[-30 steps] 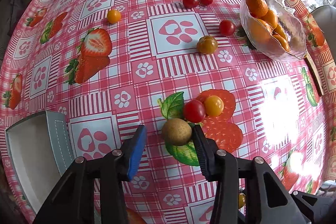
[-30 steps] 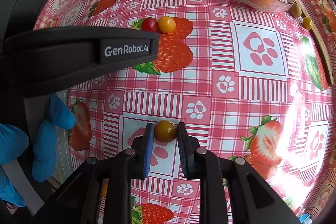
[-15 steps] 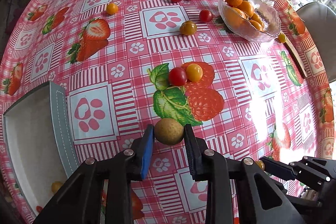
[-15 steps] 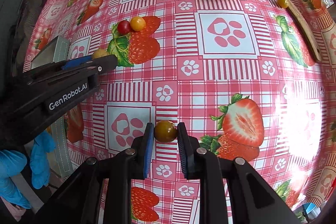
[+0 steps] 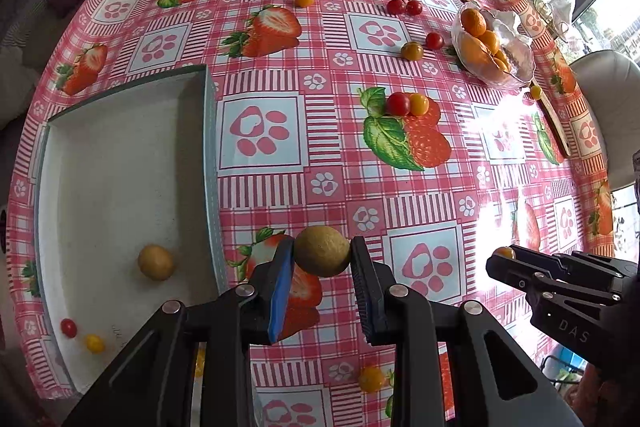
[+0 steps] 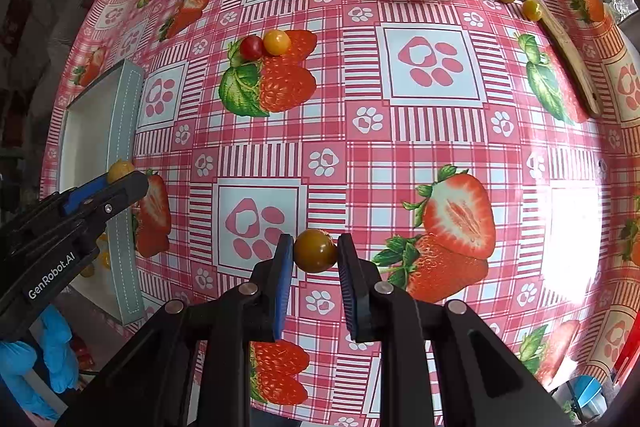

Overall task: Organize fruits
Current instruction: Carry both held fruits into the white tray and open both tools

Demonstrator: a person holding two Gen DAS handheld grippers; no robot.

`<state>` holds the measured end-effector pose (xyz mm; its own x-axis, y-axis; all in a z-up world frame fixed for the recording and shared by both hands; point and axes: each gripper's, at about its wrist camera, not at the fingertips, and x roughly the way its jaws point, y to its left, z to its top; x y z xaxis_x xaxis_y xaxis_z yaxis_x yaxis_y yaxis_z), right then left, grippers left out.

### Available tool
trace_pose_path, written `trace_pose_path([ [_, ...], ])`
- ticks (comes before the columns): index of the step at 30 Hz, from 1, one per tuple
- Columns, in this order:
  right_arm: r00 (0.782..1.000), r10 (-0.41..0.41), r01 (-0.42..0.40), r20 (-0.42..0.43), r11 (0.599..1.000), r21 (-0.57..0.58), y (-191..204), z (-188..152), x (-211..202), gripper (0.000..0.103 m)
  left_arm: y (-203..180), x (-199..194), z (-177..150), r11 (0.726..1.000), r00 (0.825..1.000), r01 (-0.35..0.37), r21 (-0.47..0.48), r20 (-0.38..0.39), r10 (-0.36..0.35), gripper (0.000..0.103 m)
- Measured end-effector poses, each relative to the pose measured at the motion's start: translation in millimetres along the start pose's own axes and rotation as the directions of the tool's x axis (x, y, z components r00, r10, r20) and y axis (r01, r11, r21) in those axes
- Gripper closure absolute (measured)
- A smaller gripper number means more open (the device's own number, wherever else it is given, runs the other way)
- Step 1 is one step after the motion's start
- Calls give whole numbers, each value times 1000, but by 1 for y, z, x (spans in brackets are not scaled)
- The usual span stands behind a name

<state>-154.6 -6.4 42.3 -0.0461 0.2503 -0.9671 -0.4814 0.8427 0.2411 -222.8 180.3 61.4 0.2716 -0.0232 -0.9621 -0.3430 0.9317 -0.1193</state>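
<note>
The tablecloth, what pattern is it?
Pink-and-white plaid tablecloth with strawberries and paw prints; right wrist view shows it best.

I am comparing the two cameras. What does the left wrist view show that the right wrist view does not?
Only the left wrist view shows the tray floor, with a tan round fruit and two cherry tomatoes. Only the right wrist view shows the blue-gloved hand. Both show the glass bowl of oranges, the left gripper holding its tan fruit, and the right gripper holding a brownish tomato.

Left tool (image 5: 322, 259), longan (image 5: 322, 251) now beside tray (image 5: 210, 147).
</note>
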Motion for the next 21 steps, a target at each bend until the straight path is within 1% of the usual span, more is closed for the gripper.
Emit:
trace_pose_path([
  [5,1000,1,-1,5,1000,-26,18,7,-3,79,26,-12,-5,998,1000,-9,-55,19,10,73],
  [11,1000,-4,5,15,996,-94,46,17,-9,79,58,-25,-11,992,998,-24,-121,48,30,73],
  [16,1000,6,-5,7,989,-147,73,27,-8,79,84,-33,-17,984,996,-44,-175,65,57,73],
  [21,1000,22,-23,-5,977,-211,104,35,-4,78,113,-37,-27,969,993,-76,-235,66,94,73],
])
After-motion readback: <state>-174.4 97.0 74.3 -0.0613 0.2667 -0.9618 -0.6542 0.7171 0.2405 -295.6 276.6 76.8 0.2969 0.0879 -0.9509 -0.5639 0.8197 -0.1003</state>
